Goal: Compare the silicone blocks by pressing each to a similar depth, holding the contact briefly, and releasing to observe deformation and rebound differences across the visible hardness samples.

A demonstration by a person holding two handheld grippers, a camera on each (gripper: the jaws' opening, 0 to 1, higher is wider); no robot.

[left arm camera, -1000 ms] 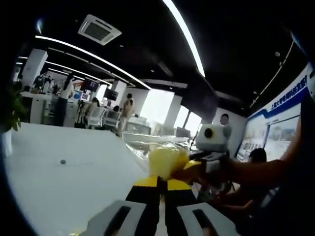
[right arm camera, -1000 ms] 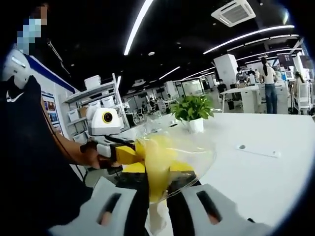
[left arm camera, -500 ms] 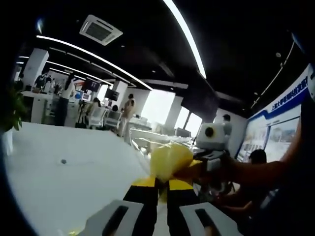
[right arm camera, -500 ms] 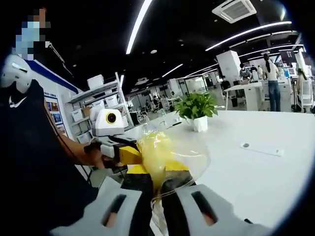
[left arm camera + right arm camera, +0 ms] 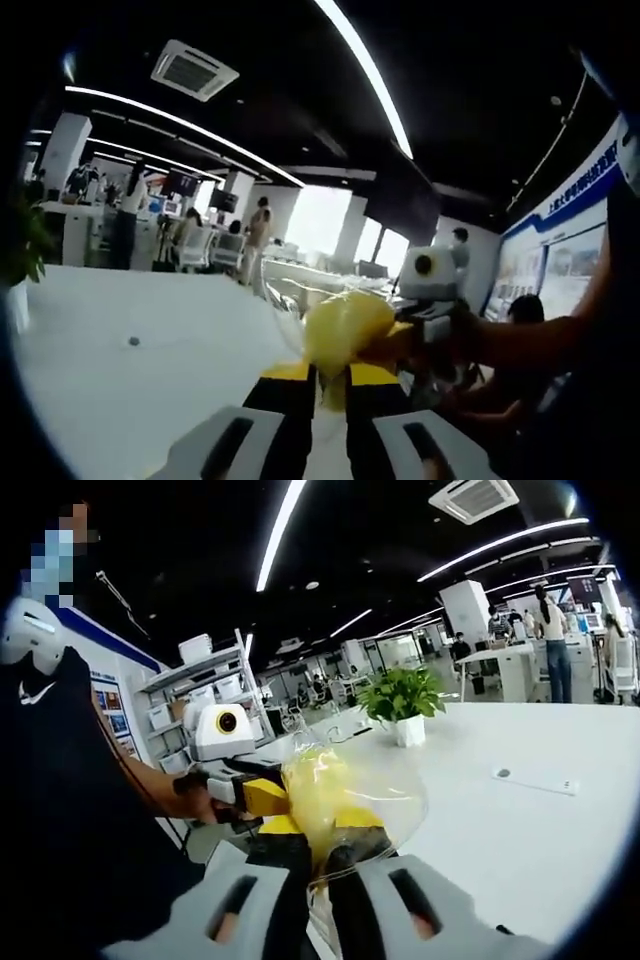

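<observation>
A yellow silicone block (image 5: pixel 318 792) sits inside a crinkled clear plastic bag (image 5: pixel 395 798), held up above the white table. In the right gripper view my right gripper (image 5: pixel 316 852) is shut on the bag's lower part, and the left gripper (image 5: pixel 250 794) reaches in from the left, touching the bag's side. In the left gripper view the yellow block (image 5: pixel 340 322) hangs just above my left gripper (image 5: pixel 328 378), whose jaws stand close together on the bag. There the right gripper (image 5: pixel 415 322) comes in from the right, held by a hand, against the block.
A white table (image 5: pixel 520 840) spreads out on the right with a potted plant (image 5: pixel 400 702) and a small flat strip (image 5: pixel 535 778) on it. The table (image 5: pixel 110 370) also lies left. Shelves with boxes (image 5: pixel 195 685) stand behind. People stand far back in the office.
In the right gripper view the bag, spread wide a second ago, has bunched up closer around the block. Both grippers keep their hold; the views shifted only slightly.
</observation>
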